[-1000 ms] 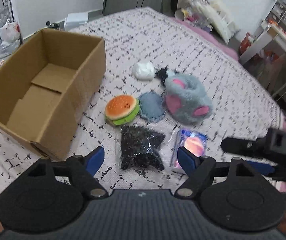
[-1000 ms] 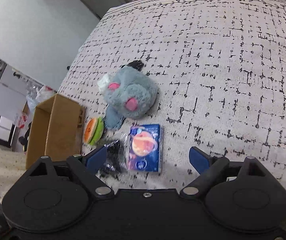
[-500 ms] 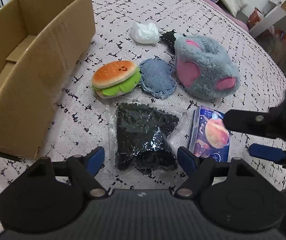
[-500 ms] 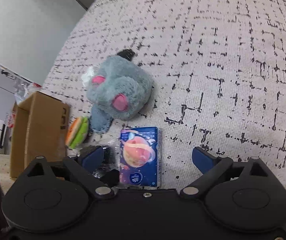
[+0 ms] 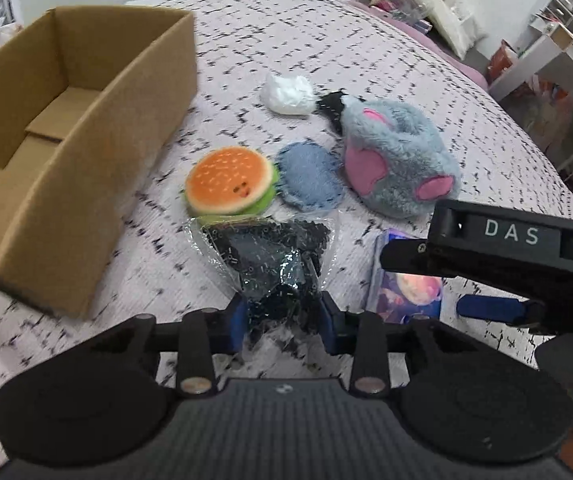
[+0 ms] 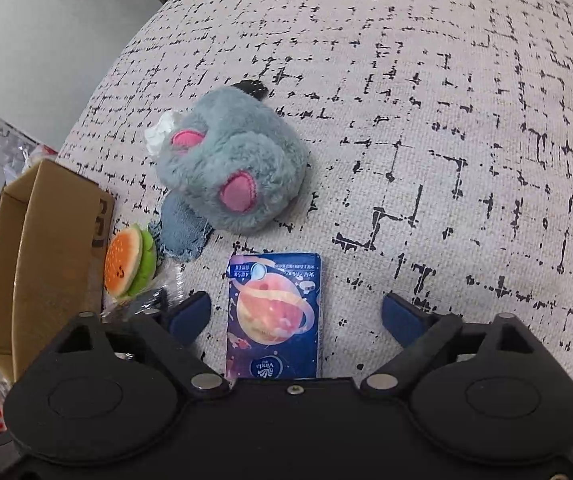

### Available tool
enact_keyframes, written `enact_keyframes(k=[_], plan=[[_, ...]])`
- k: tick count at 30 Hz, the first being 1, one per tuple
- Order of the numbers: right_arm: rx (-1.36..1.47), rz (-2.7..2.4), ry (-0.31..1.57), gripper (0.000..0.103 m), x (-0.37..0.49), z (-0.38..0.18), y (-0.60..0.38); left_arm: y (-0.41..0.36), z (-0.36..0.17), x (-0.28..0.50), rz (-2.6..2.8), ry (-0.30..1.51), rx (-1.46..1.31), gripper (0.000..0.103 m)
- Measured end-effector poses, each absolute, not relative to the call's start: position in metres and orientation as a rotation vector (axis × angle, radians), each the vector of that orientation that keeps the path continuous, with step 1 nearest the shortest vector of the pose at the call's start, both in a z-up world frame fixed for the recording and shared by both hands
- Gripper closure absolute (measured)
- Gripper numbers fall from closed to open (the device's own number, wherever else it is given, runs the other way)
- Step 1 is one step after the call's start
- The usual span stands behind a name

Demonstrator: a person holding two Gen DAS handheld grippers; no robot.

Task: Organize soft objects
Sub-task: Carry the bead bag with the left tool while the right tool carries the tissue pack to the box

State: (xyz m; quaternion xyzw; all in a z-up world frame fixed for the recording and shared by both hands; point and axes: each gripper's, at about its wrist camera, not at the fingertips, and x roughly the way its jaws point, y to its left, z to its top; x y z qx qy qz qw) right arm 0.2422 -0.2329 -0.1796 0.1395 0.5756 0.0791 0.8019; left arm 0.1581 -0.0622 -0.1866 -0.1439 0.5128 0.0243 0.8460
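A clear bag of black beads (image 5: 274, 256) lies on the patterned bedcover. My left gripper (image 5: 283, 320) is closing on its near end, and the blue pads pinch the plastic from both sides. A blue tissue pack (image 6: 274, 312) with a planet print lies flat between the fingers of my right gripper (image 6: 295, 317). Those jaws are closing a little but stand wide, both pads clear of the pack. The right gripper also shows in the left wrist view, over the tissue pack (image 5: 406, 292).
An open cardboard box (image 5: 66, 128) stands to the left. Beyond the bag lie a burger toy (image 5: 230, 188), a denim patch (image 5: 310, 178), a grey-and-pink plush (image 5: 398, 160), a white wad (image 5: 288, 92) and a small black item (image 5: 332, 106). Shelves and clutter line the room's right side.
My left gripper sank toward the bead bag and its jaws closed in from wide to pinching it. My right gripper moved down over the tissue pack, which now lies between its fingers.
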Motion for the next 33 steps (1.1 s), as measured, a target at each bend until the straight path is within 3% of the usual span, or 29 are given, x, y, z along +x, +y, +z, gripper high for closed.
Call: enact_keyframes(k=[2,5,6,33], plan=[[0.279,0.159,1.232,0.023,0.242,-0.179,-0.230,-0.059,-0.184,0.155,0.065,1.088,-0.291,0.068],[0.262,0.184,1.224,0.056,0.238,-0.176,-0.227,-0.054,-0.179,0.150,0.069,1.093,-0.298,0.068],[0.265,0.194,1.224,0.058,0.237,-0.175,-0.226,-0.052,-0.176,0.148,0.072,1.089,-0.293,0.068],[0.295,0.328,0.891,0.060,0.182,-0.101,-0.234,-0.015,-0.078,0.077,0.121,0.874,-0.338,0.068]])
